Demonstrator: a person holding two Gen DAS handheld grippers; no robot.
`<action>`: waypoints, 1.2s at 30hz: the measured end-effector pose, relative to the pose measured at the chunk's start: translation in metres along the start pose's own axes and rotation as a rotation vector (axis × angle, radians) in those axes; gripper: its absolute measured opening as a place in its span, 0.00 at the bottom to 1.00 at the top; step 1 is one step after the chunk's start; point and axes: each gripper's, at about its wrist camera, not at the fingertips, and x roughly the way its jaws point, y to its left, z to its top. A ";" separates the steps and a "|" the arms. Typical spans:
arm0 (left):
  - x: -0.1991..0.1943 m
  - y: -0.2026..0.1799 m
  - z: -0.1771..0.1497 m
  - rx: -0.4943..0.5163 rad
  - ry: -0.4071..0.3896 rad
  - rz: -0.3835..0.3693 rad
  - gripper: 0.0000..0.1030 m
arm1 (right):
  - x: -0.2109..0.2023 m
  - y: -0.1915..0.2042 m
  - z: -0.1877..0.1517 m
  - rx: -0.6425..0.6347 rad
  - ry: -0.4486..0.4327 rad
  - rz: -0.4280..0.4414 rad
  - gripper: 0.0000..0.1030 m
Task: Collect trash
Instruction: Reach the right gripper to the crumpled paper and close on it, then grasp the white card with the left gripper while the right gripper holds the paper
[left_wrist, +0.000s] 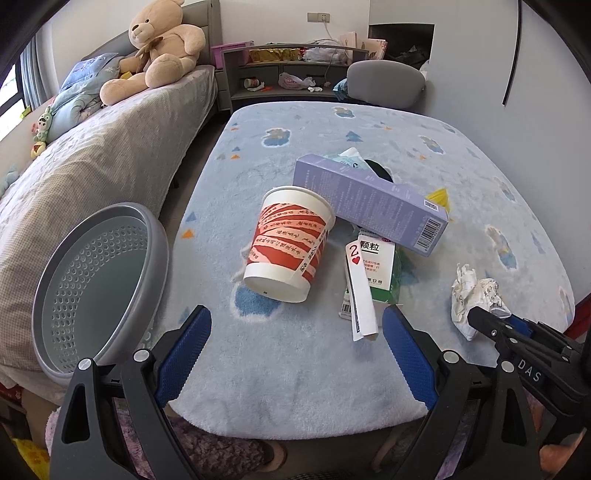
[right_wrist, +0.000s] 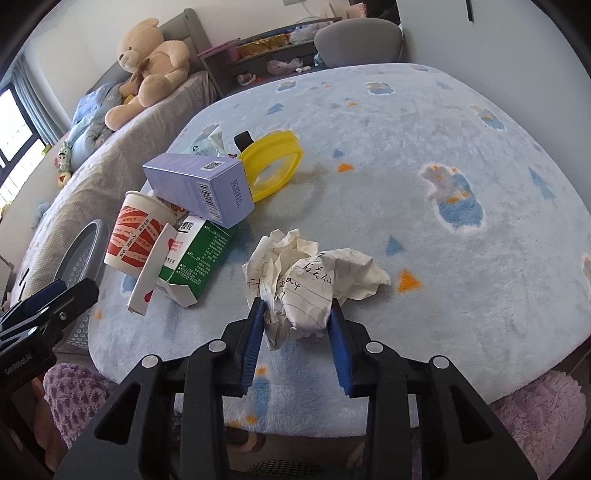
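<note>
Nearest in the right wrist view, the right gripper (right_wrist: 297, 314) has its blue pads narrowed onto the crumpled paper (right_wrist: 310, 275), a ball of lined sheet with handwriting that rests on the pale blue fleece cover (right_wrist: 424, 229) near its front edge; the left pad (right_wrist: 255, 328) presses into the wrinkled lower folds and the right pad sits against the rounder side of the ball, so the paper is pinched between them; in the left wrist view the left gripper (left_wrist: 295, 332) stands spread wide with nothing between its blue fingers (left_wrist: 184, 350), hovering over the near edge of the cover; its right finger tip lies just beside the end of a white card sleeve (left_wrist: 360, 295) marked with a red two of hearts, and whether it touches I cannot tell; to the left of that gripper, off the cover's edge, a grey perforated bin (left_wrist: 99, 273) stands tilted toward the camera; further in, a red and white paper cup (left_wrist: 288, 243) lies on its side, a green and white medicine box (left_wrist: 380, 266) lies under the card sleeve, and a long lilac carton (left_wrist: 369, 205) leans across both; behind it sit a yellow ring-shaped holder (right_wrist: 273, 166) and a crinkled wrapper (right_wrist: 212, 142); farthest off, a teddy bear (left_wrist: 159, 48) sits on the bed
</note>
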 end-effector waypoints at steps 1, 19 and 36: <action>0.002 -0.001 0.001 0.001 0.004 0.002 0.87 | -0.002 0.000 0.000 -0.003 -0.006 0.004 0.32; 0.034 -0.029 0.006 0.011 0.048 -0.014 0.86 | -0.012 -0.009 0.005 -0.005 -0.053 0.068 0.33; 0.046 -0.044 0.005 0.026 0.100 -0.089 0.28 | -0.015 -0.016 0.004 0.015 -0.058 0.100 0.33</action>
